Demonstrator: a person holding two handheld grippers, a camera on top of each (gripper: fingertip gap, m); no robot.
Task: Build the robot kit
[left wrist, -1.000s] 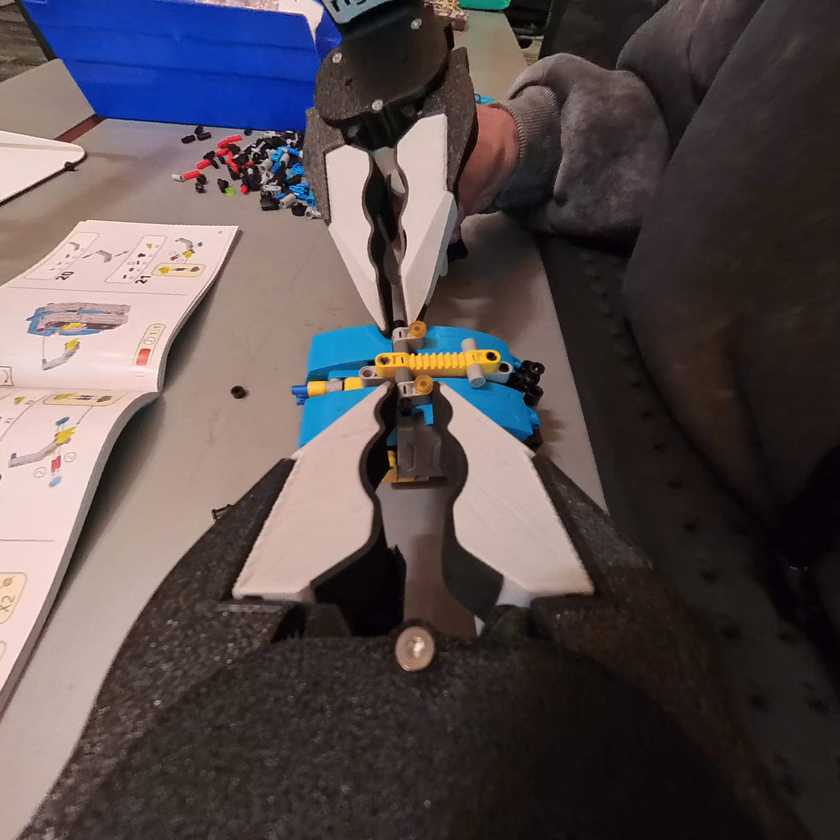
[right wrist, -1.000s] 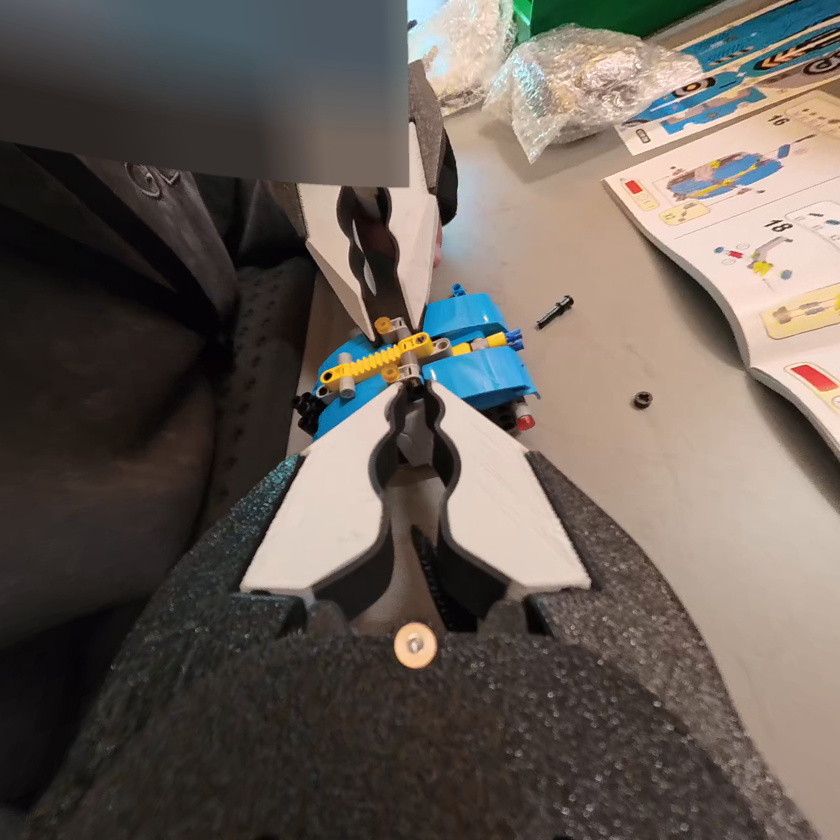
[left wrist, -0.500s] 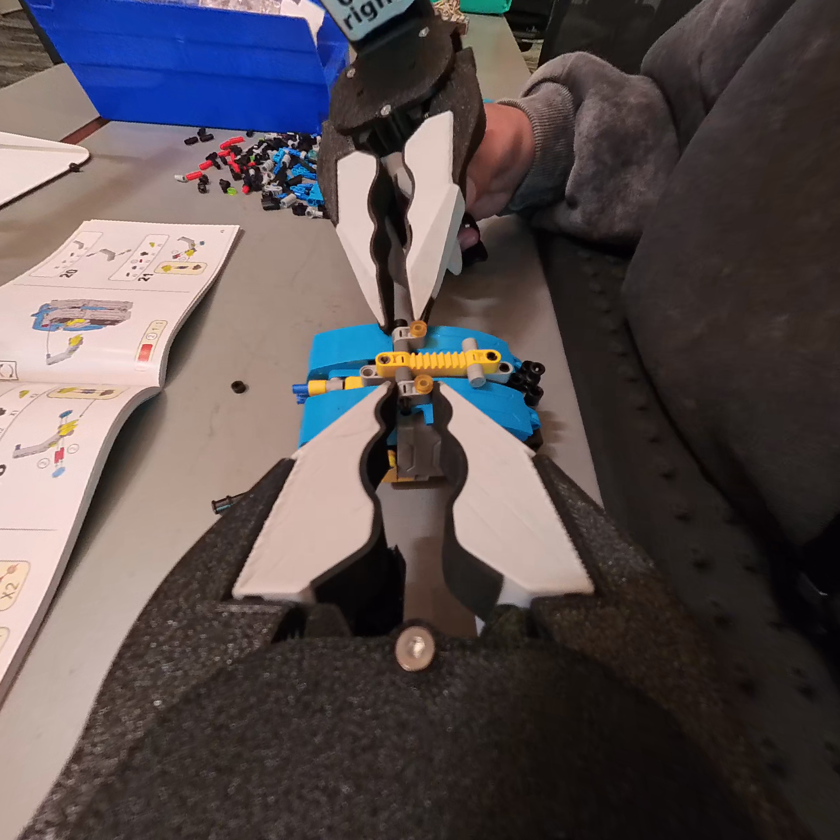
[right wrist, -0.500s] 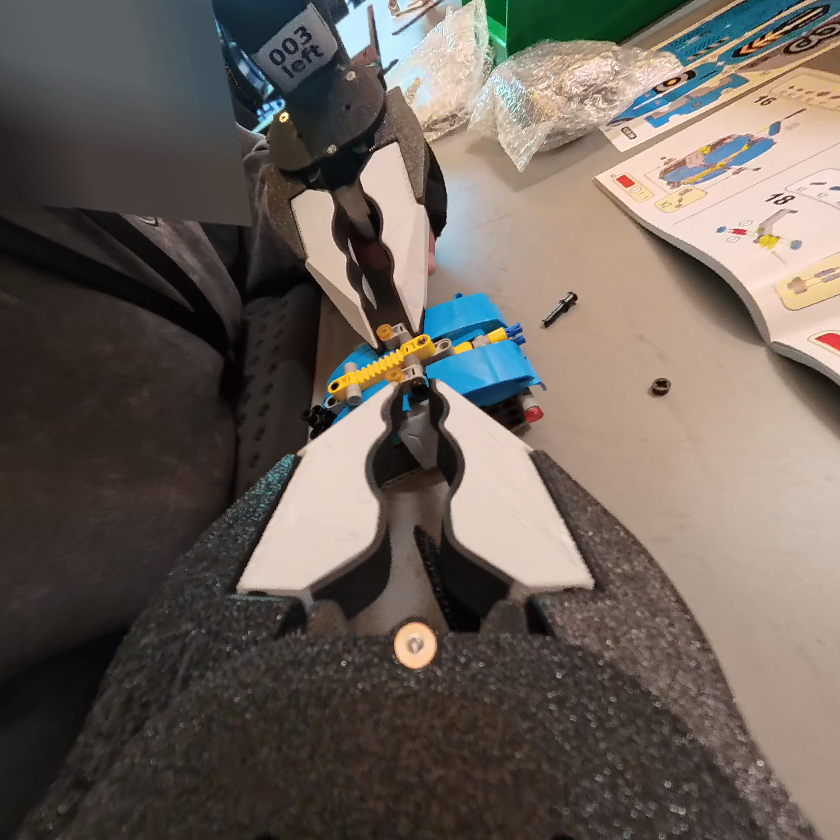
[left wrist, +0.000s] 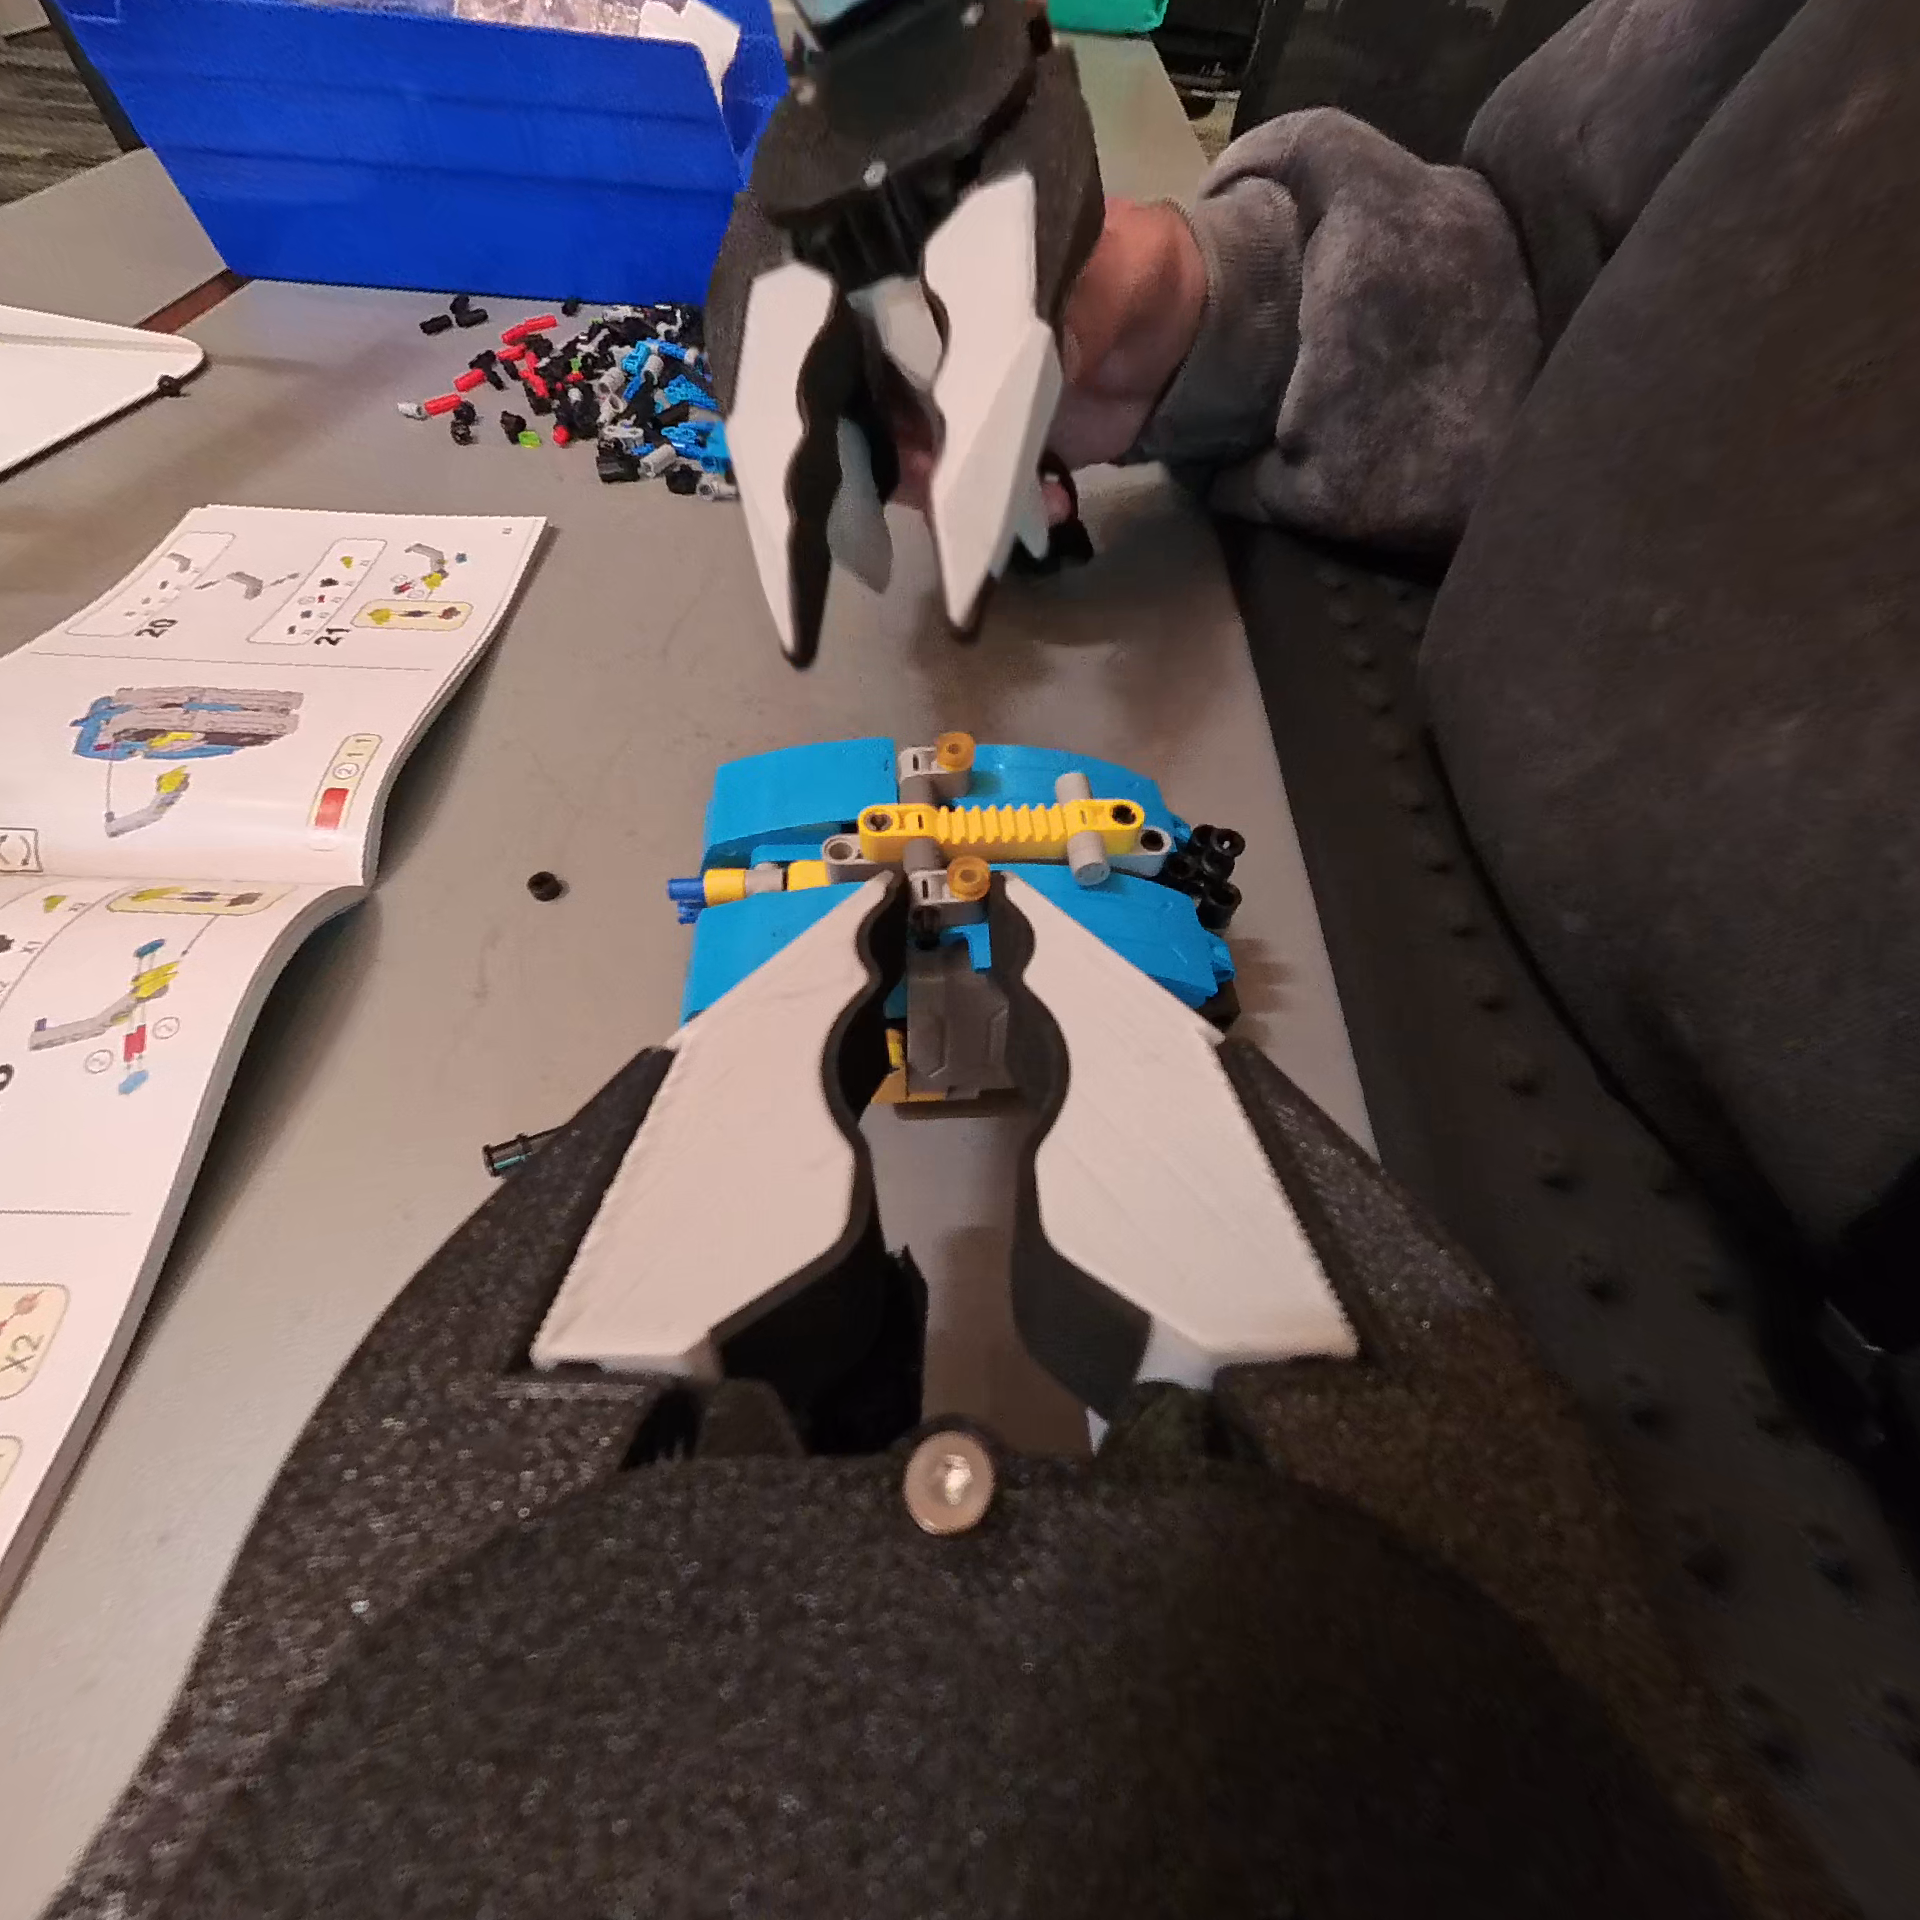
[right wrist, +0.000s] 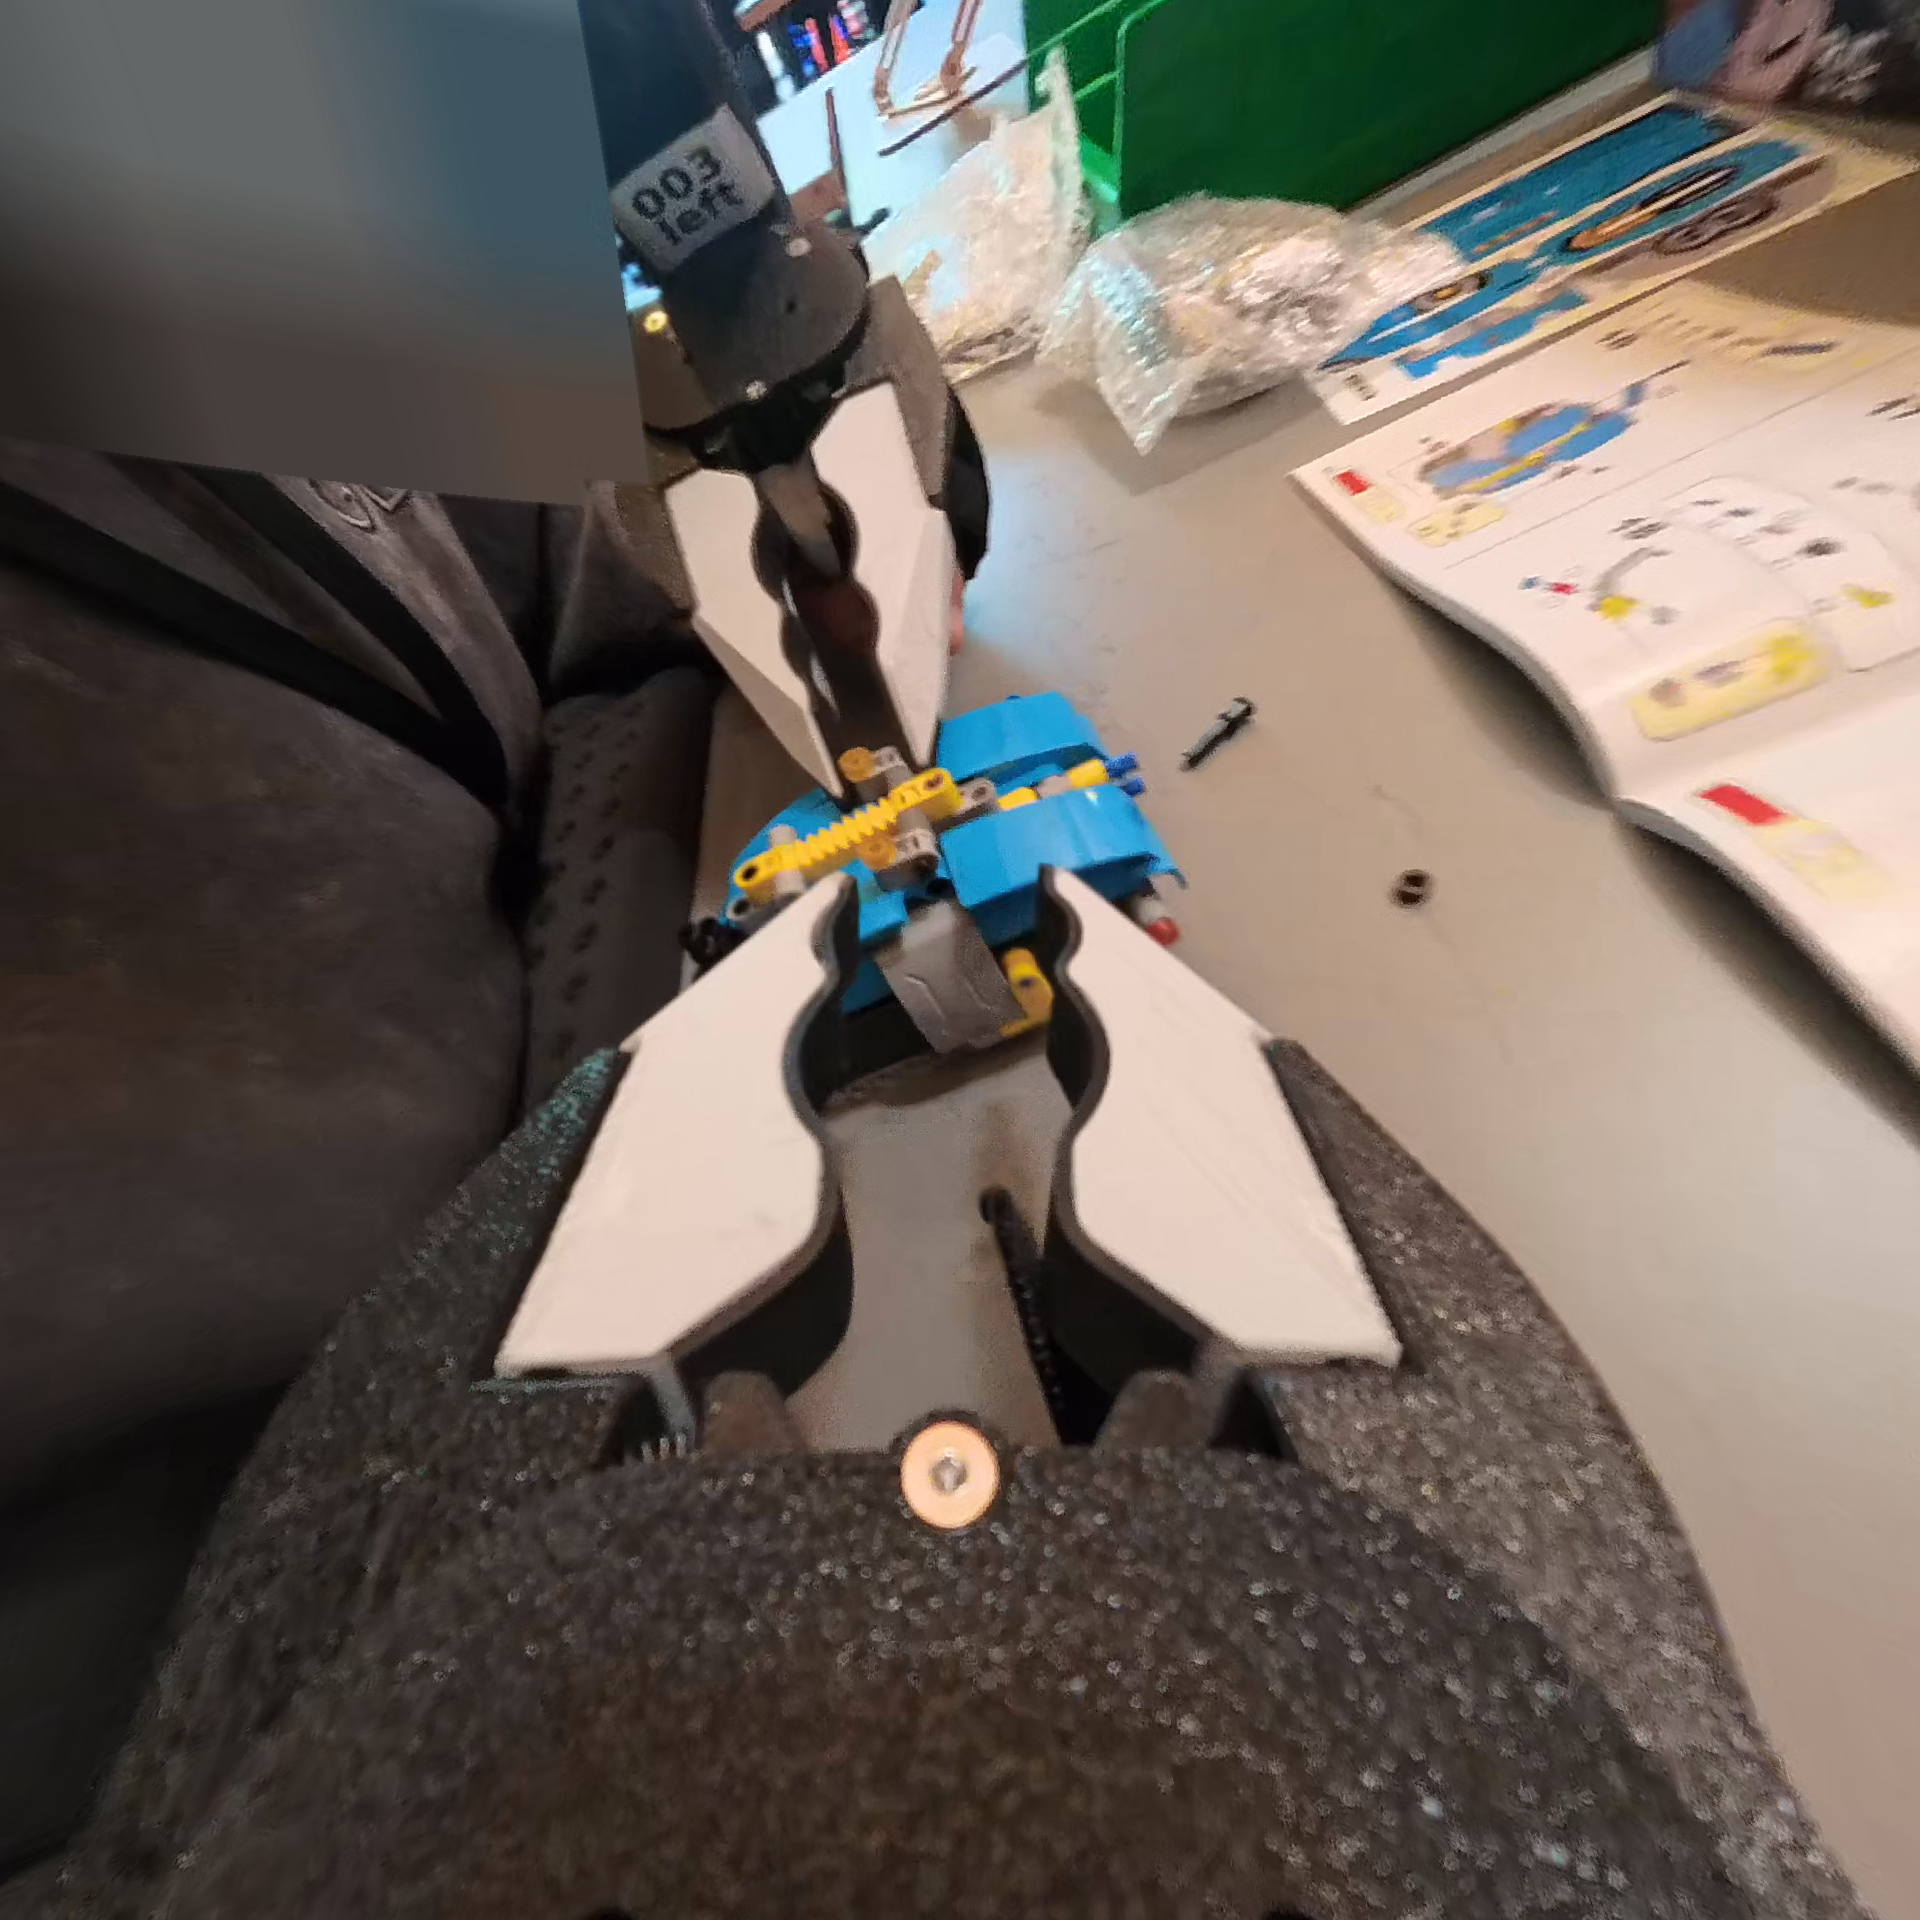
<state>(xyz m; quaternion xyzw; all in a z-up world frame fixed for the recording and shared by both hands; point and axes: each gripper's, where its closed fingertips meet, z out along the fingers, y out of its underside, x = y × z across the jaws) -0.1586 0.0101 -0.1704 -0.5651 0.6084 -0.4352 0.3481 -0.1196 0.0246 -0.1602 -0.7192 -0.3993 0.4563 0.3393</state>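
Note:
A blue brick model (left wrist: 790,800) with a yellow toothed rack (left wrist: 987,826) on top lies on the grey table near its edge. My left gripper (left wrist: 945,883) is shut on a small grey connector at the model's near end. In the right wrist view the left gripper (right wrist: 883,769) pinches that part from the far side of the model (right wrist: 1049,842). My right gripper (right wrist: 945,881) is open and empty, its tips just short of the model. In the left wrist view the right gripper (left wrist: 878,642) hangs above the table behind the model, apart from it.
An open instruction booklet (left wrist: 208,727) lies to the left. A blue bin (left wrist: 436,156) and a pile of small parts (left wrist: 592,384) are behind. A black pin (left wrist: 514,1151) and a black ring (left wrist: 543,885) lie loose. Plastic bags (right wrist: 1195,301) and a green box (right wrist: 1351,94) stand far off. Across from one pair of fingers to the other is roughly 5 cm.
My right gripper has opened, let go of the model's far end and drawn back and up from it. The left gripper and the model have stayed put.

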